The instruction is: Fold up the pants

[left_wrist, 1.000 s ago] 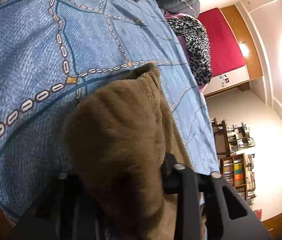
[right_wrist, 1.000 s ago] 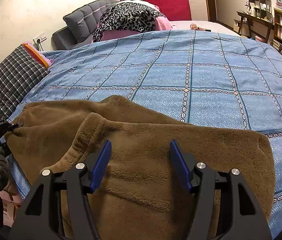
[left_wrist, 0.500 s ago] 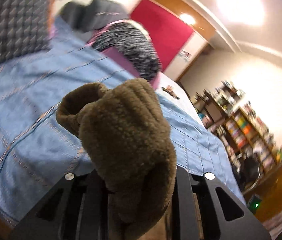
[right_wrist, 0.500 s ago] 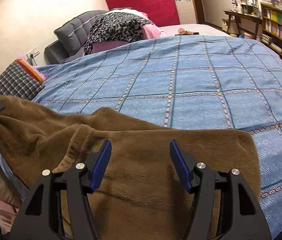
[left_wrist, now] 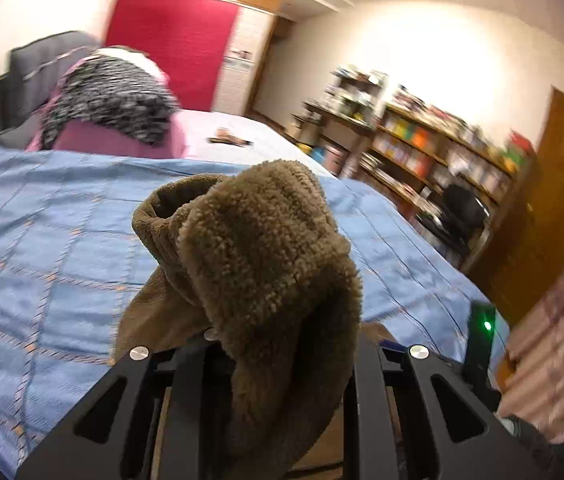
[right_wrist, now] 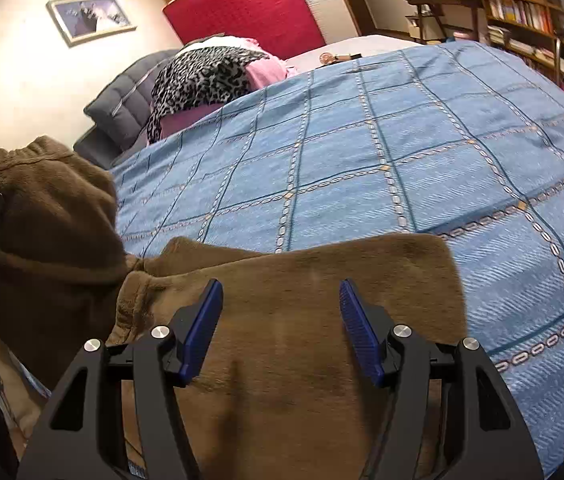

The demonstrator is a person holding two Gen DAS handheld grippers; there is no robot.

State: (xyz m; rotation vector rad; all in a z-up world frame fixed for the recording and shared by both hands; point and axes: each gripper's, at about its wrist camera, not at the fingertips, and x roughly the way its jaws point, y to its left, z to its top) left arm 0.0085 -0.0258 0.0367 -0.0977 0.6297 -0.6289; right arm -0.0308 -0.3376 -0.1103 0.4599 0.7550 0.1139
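Now left gripper point(left_wrist: 278, 364) jaws clamp raised pants point(left_wrist: 266, 264), right gripper point(right_wrist: 282, 320) jaws agape above them.

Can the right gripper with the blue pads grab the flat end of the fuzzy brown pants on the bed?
Probably yes. The right gripper is open right above the flat part of the fuzzy brown pants on the blue quilted bedspread, and nothing lies between them.

left hand-held gripper point(left_wrist: 278, 364) fingertips buried in pants point(left_wrist: 266, 264), bookshelves point(left_wrist: 433, 152) blurred

Warm glare (left view blurred) — fisheye-warped
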